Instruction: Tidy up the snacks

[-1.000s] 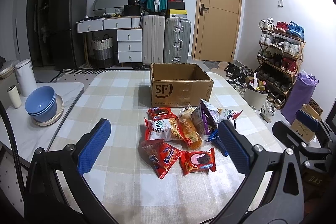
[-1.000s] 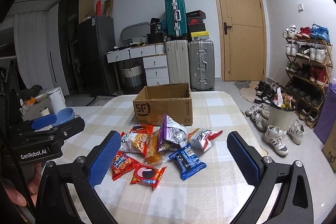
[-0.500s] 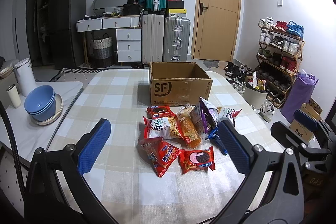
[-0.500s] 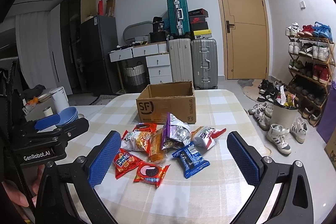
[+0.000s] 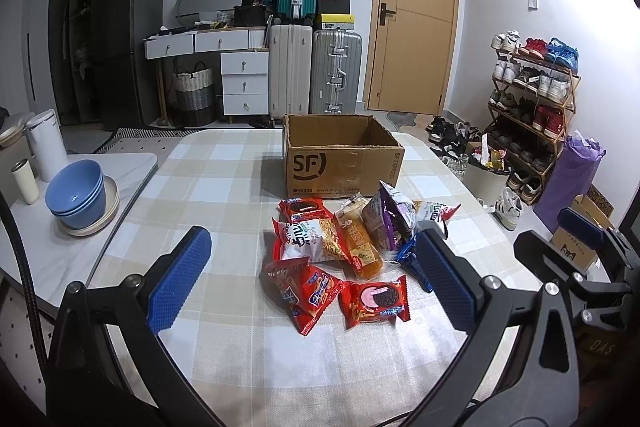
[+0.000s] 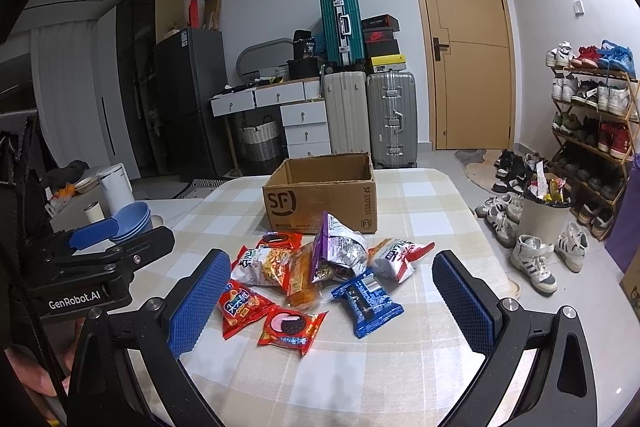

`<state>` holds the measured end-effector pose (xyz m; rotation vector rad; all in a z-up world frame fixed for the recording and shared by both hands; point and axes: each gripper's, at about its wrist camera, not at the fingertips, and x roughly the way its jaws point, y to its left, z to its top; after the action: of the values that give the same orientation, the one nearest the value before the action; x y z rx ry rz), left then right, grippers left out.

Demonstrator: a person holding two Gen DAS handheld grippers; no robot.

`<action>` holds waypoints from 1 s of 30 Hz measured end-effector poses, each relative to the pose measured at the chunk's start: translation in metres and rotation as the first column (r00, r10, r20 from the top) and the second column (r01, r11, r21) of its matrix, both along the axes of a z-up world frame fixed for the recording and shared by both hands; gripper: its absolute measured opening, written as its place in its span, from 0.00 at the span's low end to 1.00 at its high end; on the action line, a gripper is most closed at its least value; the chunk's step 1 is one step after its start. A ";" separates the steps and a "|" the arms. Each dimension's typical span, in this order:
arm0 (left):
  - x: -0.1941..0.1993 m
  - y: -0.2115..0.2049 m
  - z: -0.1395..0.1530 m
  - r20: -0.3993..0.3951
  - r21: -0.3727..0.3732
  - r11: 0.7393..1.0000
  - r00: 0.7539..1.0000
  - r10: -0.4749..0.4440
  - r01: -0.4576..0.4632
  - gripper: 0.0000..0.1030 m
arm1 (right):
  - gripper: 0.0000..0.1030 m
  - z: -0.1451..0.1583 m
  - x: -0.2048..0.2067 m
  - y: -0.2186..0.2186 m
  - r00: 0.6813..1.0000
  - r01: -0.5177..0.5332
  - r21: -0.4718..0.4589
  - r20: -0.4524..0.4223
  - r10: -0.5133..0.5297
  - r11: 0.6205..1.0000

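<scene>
**Snack pile on bench, both tongs wide open**

Crinkly packets, mostly red, one blue, one purple: snacks [image 5: 344,251] heaped on checked bench [image 5: 224,187] just before open cardboard box [image 5: 340,163]. Left tongs [image 5: 308,279] and right tongs [image 6: 328,295] spread wide, holding nothing, above bench.

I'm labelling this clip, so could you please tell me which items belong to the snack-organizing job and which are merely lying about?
Job:
- snack packets
- SF cardboard box
- left gripper, open
- right gripper, open

Lying about:
- blue bowls
- white kettle
- suitcases
- shoe rack
</scene>
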<state>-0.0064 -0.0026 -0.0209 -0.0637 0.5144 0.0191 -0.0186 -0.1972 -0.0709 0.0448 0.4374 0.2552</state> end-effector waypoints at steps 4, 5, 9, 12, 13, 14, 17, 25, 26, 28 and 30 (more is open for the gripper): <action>0.002 -0.001 0.001 -0.004 -0.002 1.000 1.000 -0.003 0.003 0.99 | 1.00 -0.001 0.000 0.001 1.000 -0.002 0.000 0.000 0.002 1.000; 0.002 -0.001 0.000 -0.006 -0.001 1.000 1.000 -0.003 0.003 0.99 | 1.00 -0.001 0.000 0.001 1.000 -0.002 0.001 -0.001 0.002 1.000; 0.003 0.000 -0.002 -0.013 -0.005 1.000 1.000 0.004 -0.004 0.99 | 1.00 -0.002 0.000 0.003 1.000 -0.003 -0.004 -0.004 0.003 1.000; 0.004 0.000 -0.004 -0.019 -0.009 1.000 1.000 0.003 -0.003 0.99 | 1.00 -0.003 -0.001 0.003 1.000 -0.013 -0.007 -0.002 0.013 1.000; 0.004 0.000 -0.004 -0.017 -0.005 1.000 1.000 0.003 -0.003 0.99 | 1.00 -0.003 -0.001 0.003 1.000 -0.015 -0.009 -0.002 0.015 1.000; 0.004 0.000 -0.004 -0.019 -0.004 1.000 1.000 0.003 -0.003 0.99 | 1.00 -0.003 -0.001 0.003 1.000 -0.016 -0.010 -0.002 0.016 1.000; 0.006 -0.001 -0.008 -0.024 -0.002 1.000 1.000 0.001 -0.001 0.99 | 1.00 -0.003 -0.002 0.003 1.000 -0.017 -0.011 -0.004 0.017 1.000; 0.018 0.016 -0.013 -0.051 -0.016 0.999 0.998 0.034 -0.035 0.99 | 1.00 -0.003 -0.002 -0.001 1.000 -0.008 0.000 -0.009 0.008 1.000; 0.020 0.020 -0.015 -0.057 -0.020 0.999 0.998 0.038 -0.039 0.99 | 1.00 -0.004 -0.001 -0.002 1.000 -0.007 0.003 -0.012 0.007 1.000; 0.026 0.030 -0.018 -0.078 -0.037 0.998 0.996 0.043 -0.046 0.99 | 1.00 -0.006 0.000 -0.003 1.000 -0.007 0.006 -0.019 0.007 1.000; 0.031 0.040 -0.023 -0.097 -0.059 0.997 0.994 0.045 -0.051 0.99 | 1.00 -0.009 0.002 -0.004 1.000 -0.008 0.009 -0.027 0.008 1.000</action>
<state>0.0249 0.0374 -0.0434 -0.1361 0.6096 0.0533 -0.0170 -0.2011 -0.0794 0.0552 0.4636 0.2645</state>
